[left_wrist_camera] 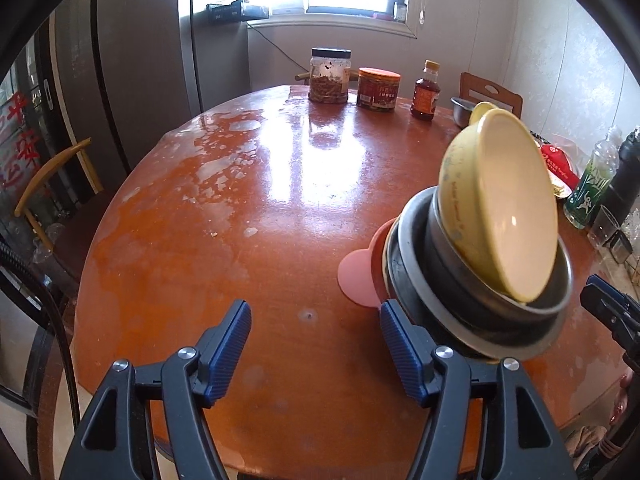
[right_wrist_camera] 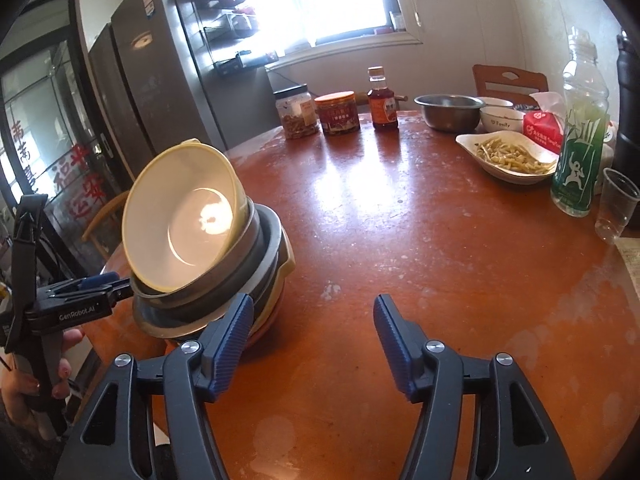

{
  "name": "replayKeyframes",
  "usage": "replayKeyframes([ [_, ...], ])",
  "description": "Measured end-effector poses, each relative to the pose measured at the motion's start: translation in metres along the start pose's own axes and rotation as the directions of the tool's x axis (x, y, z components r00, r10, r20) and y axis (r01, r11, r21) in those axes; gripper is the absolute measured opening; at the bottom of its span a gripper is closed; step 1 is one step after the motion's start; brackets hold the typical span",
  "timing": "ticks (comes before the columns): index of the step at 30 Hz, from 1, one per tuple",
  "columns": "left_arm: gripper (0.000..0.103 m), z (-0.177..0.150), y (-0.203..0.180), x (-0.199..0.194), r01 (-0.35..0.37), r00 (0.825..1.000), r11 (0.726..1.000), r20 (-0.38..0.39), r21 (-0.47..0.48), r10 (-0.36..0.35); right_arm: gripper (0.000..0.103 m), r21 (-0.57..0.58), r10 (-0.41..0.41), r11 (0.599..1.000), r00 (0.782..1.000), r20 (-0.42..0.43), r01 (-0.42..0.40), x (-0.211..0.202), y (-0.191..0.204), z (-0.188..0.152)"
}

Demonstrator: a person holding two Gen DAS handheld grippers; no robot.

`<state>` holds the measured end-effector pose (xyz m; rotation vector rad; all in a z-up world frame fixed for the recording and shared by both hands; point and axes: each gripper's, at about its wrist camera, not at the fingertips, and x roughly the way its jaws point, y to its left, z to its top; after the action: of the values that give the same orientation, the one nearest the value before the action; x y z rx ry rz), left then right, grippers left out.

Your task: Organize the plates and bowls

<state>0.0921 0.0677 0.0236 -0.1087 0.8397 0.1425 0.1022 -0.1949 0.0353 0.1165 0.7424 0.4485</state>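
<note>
A stack of dishes stands on the round brown table (left_wrist_camera: 256, 208). A pink plate (left_wrist_camera: 356, 276) lies at its bottom, steel bowls (left_wrist_camera: 424, 280) sit above it, and a yellow bowl (left_wrist_camera: 496, 204) leans tilted on top. My left gripper (left_wrist_camera: 315, 316) is open just left of the stack, with nothing between its fingers; its right pad (left_wrist_camera: 394, 332) sits by the lowest steel rim. In the right wrist view the yellow bowl (right_wrist_camera: 180, 216) faces the camera on the steel bowls (right_wrist_camera: 240, 272). My right gripper (right_wrist_camera: 314, 308) is open and empty, its left pad (right_wrist_camera: 236, 324) beside the stack. The left gripper (right_wrist_camera: 116, 286) shows at the stack's far side.
At the table's far side stand two jars (right_wrist_camera: 298, 114) (right_wrist_camera: 337, 114) and a sauce bottle (right_wrist_camera: 382, 100). A steel bowl (right_wrist_camera: 448, 110), white bowls (right_wrist_camera: 502, 118), a dish of noodles (right_wrist_camera: 508, 156), a green bottle (right_wrist_camera: 580, 140) and a plastic cup (right_wrist_camera: 616, 204) crowd the right. A chair (left_wrist_camera: 52, 184) stands at the left.
</note>
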Motion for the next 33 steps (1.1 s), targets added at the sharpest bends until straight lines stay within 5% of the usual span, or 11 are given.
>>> replayKeyframes([
  [12,0.076,-0.045,-0.027,-0.033,0.061,0.997,0.998,0.048,-0.029,-0.060,0.075,-0.053,-0.033,0.998,0.998,0.047,0.036,-0.030,0.021,-0.022],
  [17,0.081,-0.066,-0.041,-0.046,0.033,0.997,0.999,0.069,-0.006,-0.033,0.076,-0.082,-0.023,0.996,0.999,0.032,0.025,-0.036,0.026,-0.041],
  [33,0.082,-0.095,-0.061,-0.050,0.063,0.996,0.998,0.059,-0.008,-0.063,0.077,-0.060,-0.001,0.998,1.000,0.031,0.003,-0.043,0.029,-0.078],
])
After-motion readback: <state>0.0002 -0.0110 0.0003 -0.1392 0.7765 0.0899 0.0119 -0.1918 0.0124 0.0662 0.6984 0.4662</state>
